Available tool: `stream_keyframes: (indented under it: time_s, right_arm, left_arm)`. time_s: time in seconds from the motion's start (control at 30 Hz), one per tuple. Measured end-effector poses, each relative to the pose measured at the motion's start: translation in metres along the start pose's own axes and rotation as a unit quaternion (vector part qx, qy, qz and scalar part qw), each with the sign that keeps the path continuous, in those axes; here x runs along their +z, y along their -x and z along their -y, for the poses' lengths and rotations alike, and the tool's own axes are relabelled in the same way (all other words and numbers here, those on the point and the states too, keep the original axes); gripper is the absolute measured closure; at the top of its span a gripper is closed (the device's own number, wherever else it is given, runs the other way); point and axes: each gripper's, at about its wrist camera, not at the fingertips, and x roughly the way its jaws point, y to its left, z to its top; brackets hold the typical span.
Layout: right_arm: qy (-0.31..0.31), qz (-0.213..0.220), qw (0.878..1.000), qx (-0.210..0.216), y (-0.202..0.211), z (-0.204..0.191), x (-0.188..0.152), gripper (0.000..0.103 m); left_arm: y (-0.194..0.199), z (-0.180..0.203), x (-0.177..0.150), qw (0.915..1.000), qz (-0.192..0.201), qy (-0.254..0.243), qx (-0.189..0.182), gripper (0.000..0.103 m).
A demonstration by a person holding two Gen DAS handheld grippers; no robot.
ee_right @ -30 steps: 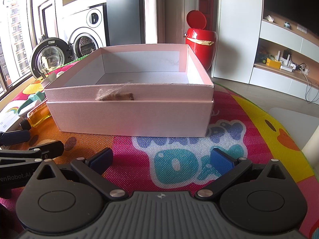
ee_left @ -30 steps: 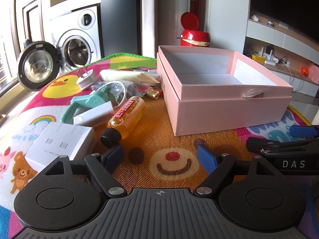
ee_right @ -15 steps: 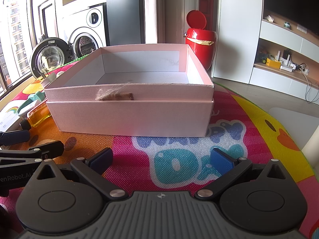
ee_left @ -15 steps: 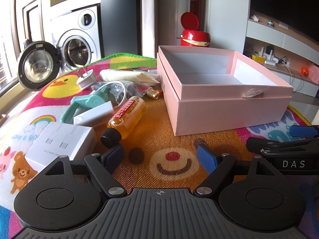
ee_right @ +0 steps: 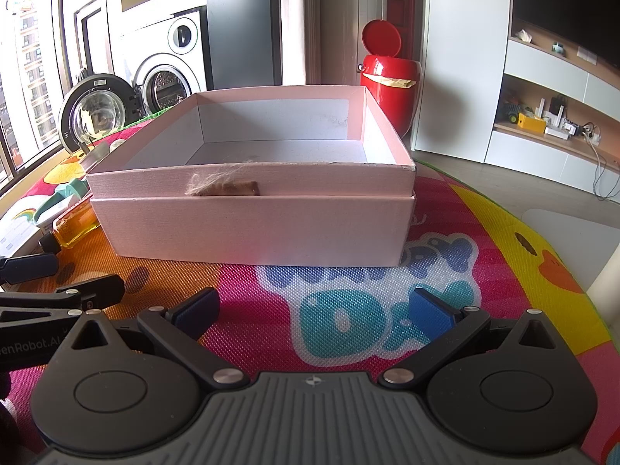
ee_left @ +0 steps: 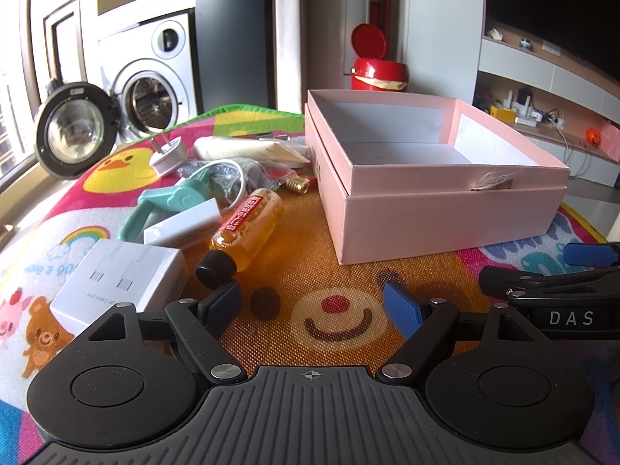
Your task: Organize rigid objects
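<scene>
Left gripper [ee_left: 312, 304] low over the mat [ee_left: 333, 271], fingers spread wide with nothing between them; blue pads [ee_left: 403, 308] hovering above the printed bear face. Just ahead of the left finger, an amber bottle [ee_left: 248, 228] lying on its side, black cap almost touching the fingertip. Left of that, a white box [ee_left: 120, 275] flat on the mat, and just beyond it a smaller white box [ee_left: 182, 223] leaning on a teal tool [ee_left: 166, 199]. Farther out, a white cable [ee_left: 228, 178], a gold fitting [ee_left: 297, 185], a round white plug [ee_left: 167, 154] and a cream tube [ee_left: 248, 149], all clustered left of the pink box [ee_left: 434, 209]. Ahead and to the right, that pink box open on top, white inside, seated in its lid, with a frayed brown tab [ee_left: 492, 183] at the near rim. At the far right edge, the right gripper [ee_left: 542, 271] seen side-on. Right gripper [ee_right: 314, 308] likewise spread apart and empty, low over the mat [ee_right: 484, 240], with the pink box [ee_right: 252, 228] straight ahead and the amber bottle [ee_right: 75, 224] just visible past the box's left corner. Beyond the mat, a washer [ee_right: 166, 73] with its door swung open and a red bin [ee_right: 387, 85].
</scene>
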Motion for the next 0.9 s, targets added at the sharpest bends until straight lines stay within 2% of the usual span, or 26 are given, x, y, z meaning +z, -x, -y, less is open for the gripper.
stream_keyframes:
  time_s: [0.2, 0.27, 0.33, 0.43, 0.5, 0.67, 0.8, 0.87, 0.9]
  right_arm:
    - [0.004, -0.011, 1.000, 0.005, -0.002, 0.000, 0.001, 0.000]
    - [0.007, -0.032, 0.999, 0.016, -0.004, 0.003, 0.010, 0.000]
    - [0.014, -0.043, 0.999, 0.015, -0.005, 0.004, 0.012, 0.000]
    - [0.016, -0.052, 0.998, 0.013, -0.006, 0.002, 0.014, 0.000]
    - [0.017, -0.052, 0.998, 0.013, -0.006, 0.002, 0.014, 0.000]
    - [0.022, -0.048, 0.998, 0.018, -0.005, 0.002, 0.013, 0.000]
    - [0.047, -0.047, 0.996, 0.052, 0.002, -0.006, 0.012, 0.002]
    - [0.054, -0.040, 0.995, 0.077, 0.009, -0.015, 0.010, 0.008]
    - [0.059, -0.032, 0.993, 0.093, 0.014, -0.023, 0.010, 0.009]
  left_arm:
    - [0.001, 0.000, 0.000, 1.0000, 0.001, 0.001, -0.003, 0.021]
    - [0.004, -0.002, 0.000, 0.9998, 0.006, 0.001, -0.019, 0.036]
    - [0.008, -0.006, 0.001, 0.9994, 0.007, 0.003, -0.034, 0.046]
    - [0.021, -0.019, 0.002, 0.9977, 0.011, 0.019, -0.064, 0.047]
    - [0.036, -0.031, 0.001, 0.9970, 0.025, 0.019, -0.071, 0.047]
    - [0.068, -0.074, 0.001, 0.9966, 0.069, 0.027, -0.035, 0.047]
    - [0.068, -0.118, 0.003, 0.9950, 0.070, 0.071, 0.013, 0.047]
    - [0.067, -0.139, 0.004, 0.9917, 0.079, 0.101, 0.005, 0.047]
    - [0.066, -0.145, 0.005, 0.9905, 0.081, 0.110, -0.014, 0.047]
